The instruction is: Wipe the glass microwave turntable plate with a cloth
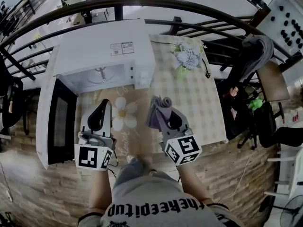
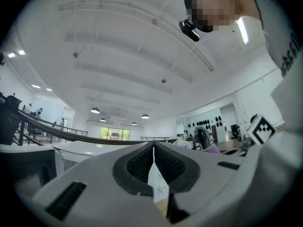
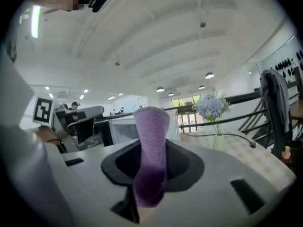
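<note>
The right gripper fingers clamp a folded purple cloth. The left gripper fingers are pressed together and look empty. Wiping looks not yet begun. I cannot pick out the clear glass turntable plate, which is probably inside the open white microwave, so the next move is likely to reach there.

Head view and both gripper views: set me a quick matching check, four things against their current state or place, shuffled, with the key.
Column 1
1. soft purple cloth
2. white box-shaped microwave oven
3. bunch of pale blue flowers
4. left gripper

Column 2
A. door swung wide open
B. tongs shut on the thin edge of the clear glass turntable plate
C. stands on the checked tablecloth
D. clamped in the tongs of the right gripper

Pairs: 1-D, 2-A, 3-C, 4-B
</note>
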Action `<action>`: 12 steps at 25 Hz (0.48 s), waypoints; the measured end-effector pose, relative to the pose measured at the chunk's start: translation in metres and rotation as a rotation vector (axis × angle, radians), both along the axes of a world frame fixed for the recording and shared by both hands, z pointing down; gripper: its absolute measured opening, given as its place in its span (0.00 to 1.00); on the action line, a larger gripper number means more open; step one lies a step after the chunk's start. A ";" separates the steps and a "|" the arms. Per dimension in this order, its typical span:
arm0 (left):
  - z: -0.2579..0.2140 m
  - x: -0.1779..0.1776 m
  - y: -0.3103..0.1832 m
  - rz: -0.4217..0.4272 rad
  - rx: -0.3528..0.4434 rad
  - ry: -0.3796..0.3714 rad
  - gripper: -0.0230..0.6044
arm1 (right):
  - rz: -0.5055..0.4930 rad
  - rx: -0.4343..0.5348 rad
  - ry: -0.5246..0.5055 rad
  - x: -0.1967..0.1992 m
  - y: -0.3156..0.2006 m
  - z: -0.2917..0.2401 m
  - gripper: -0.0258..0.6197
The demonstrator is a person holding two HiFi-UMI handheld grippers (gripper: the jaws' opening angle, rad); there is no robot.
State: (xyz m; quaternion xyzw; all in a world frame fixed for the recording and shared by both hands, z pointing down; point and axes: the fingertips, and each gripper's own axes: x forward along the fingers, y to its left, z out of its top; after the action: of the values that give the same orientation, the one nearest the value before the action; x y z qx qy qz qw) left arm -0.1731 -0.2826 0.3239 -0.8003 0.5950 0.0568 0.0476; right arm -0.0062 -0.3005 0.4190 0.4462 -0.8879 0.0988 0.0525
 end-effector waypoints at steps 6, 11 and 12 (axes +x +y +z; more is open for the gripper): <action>0.018 -0.009 -0.014 0.031 -0.031 0.003 0.05 | 0.002 -0.217 0.056 -0.020 -0.011 0.077 0.21; 0.029 -0.020 -0.013 0.042 -0.050 -0.022 0.05 | 0.012 -0.378 0.100 -0.044 -0.018 0.129 0.21; 0.029 -0.022 -0.013 0.039 -0.047 -0.023 0.05 | 0.010 -0.401 0.105 -0.049 -0.020 0.138 0.21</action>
State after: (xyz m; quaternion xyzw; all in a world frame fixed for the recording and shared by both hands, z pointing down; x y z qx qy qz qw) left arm -0.1952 -0.2954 0.3532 -0.8133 0.5798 0.0343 0.0344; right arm -0.0556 -0.3204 0.5566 0.4357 -0.8443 0.2505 0.1860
